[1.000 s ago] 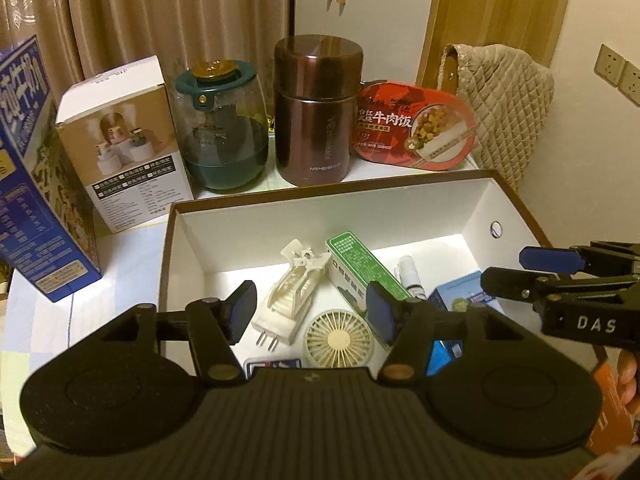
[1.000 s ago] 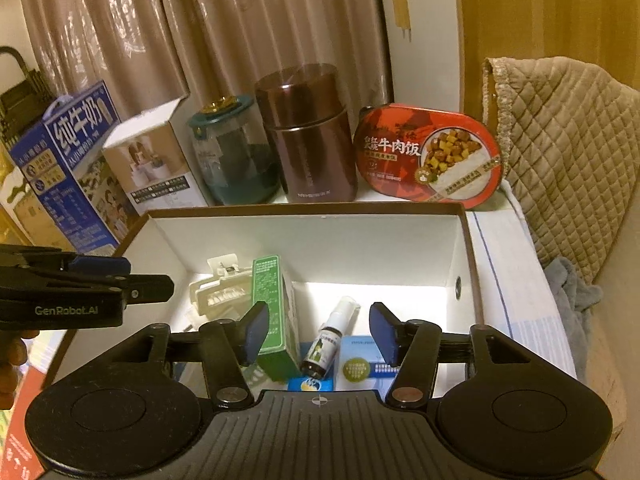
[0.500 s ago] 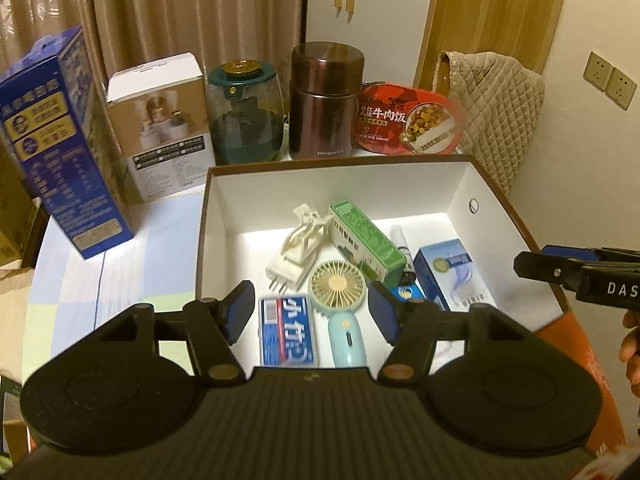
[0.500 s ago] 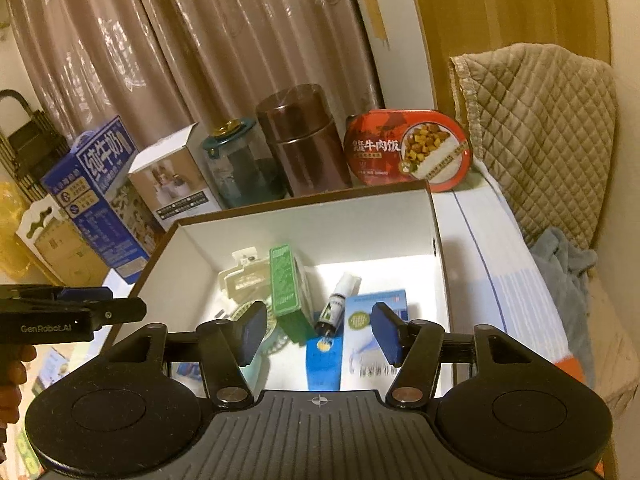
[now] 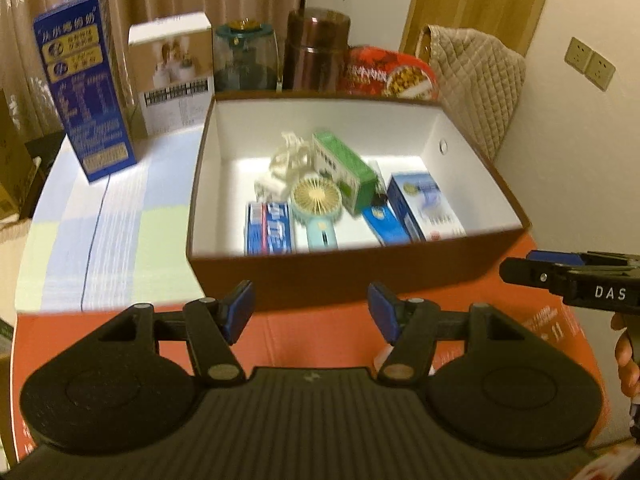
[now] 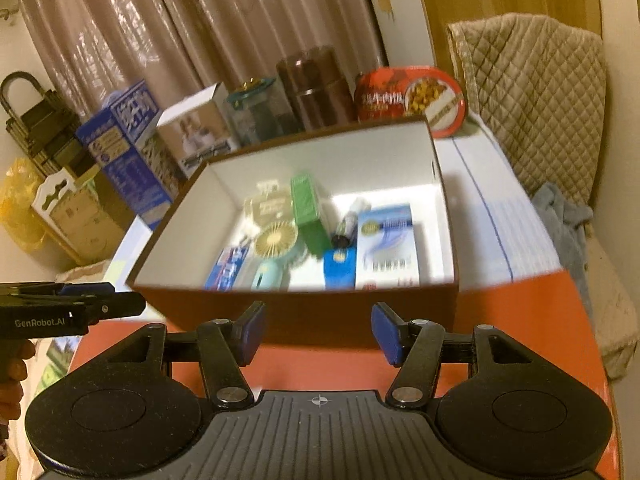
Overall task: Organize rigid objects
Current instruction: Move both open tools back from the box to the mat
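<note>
I see the brown box (image 5: 352, 276) on the desk (image 5: 112, 216) holding a toothpaste carton (image 5: 269, 229), hand fan (image 5: 316, 208), green carton (image 5: 344, 172) and blue-white carton (image 5: 426, 206). My left claw (image 5: 311, 312) and right claw (image 6: 318, 334) hang released, empty, before its near wall over an orange sheet (image 6: 520, 308).

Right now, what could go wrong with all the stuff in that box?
The green carton leans on the little fan, so lifting the fan may tip it onto the small bottle. The things lie packed close, so open tongs reaching for one could knock its neighbours. The brown box might slide if bumped.
</note>
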The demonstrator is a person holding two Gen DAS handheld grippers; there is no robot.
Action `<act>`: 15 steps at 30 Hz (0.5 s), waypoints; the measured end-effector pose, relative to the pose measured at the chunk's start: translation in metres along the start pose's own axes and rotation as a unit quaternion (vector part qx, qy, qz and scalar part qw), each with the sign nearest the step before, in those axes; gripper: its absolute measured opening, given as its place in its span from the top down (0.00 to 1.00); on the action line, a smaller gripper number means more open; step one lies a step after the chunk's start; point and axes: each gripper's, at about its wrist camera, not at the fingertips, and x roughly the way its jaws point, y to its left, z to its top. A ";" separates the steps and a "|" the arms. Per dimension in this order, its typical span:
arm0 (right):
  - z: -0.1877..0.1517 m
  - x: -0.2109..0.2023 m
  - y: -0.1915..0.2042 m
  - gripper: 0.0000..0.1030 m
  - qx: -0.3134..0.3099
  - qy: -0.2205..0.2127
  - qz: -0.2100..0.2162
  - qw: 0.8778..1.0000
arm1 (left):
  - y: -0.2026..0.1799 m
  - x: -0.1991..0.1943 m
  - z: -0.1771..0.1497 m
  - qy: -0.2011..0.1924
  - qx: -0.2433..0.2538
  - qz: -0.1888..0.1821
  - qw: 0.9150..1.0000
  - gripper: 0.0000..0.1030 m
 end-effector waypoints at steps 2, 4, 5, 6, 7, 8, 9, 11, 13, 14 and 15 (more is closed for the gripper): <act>-0.012 -0.004 0.001 0.46 0.003 0.007 0.001 1.000 | -0.001 -0.002 -0.011 0.006 -0.004 -0.002 1.000 0.43; -0.022 -0.007 0.003 0.46 0.004 0.015 0.001 1.000 | -0.002 -0.004 -0.023 0.012 -0.010 -0.005 1.000 0.43; -0.027 -0.008 0.003 0.46 0.004 0.018 0.001 1.000 | -0.003 -0.004 -0.028 0.016 -0.012 -0.006 1.000 0.43; -0.032 -0.009 0.005 0.46 0.004 0.021 0.001 1.000 | -0.004 -0.005 -0.034 0.019 -0.014 -0.006 1.000 0.43; -0.037 -0.011 0.006 0.46 0.004 0.024 0.001 1.000 | -0.004 -0.006 -0.038 0.022 -0.015 -0.007 1.000 0.43; -0.041 -0.012 0.006 0.46 0.003 0.027 0.001 1.000 | -0.005 -0.007 -0.043 0.024 -0.016 -0.008 1.000 0.43; -0.046 -0.013 0.008 0.46 -0.001 0.031 0.001 1.000 | -0.007 -0.007 -0.048 0.026 -0.017 -0.010 0.999 0.43; -0.057 -0.014 0.011 0.46 -0.008 0.038 0.000 0.999 | -0.010 -0.008 -0.057 0.033 -0.018 -0.014 0.999 0.43; -0.067 -0.014 0.013 0.46 -0.011 0.048 0.001 0.999 | -0.015 -0.008 -0.066 0.039 -0.015 -0.015 0.999 0.43; -0.072 -0.014 0.014 0.46 -0.013 0.052 0.003 0.999 | -0.018 -0.008 -0.070 0.041 -0.014 -0.014 0.999 0.43; -0.077 -0.014 0.016 0.46 -0.017 0.057 0.003 0.998 | -0.020 -0.008 -0.074 0.043 -0.011 -0.012 0.999 0.43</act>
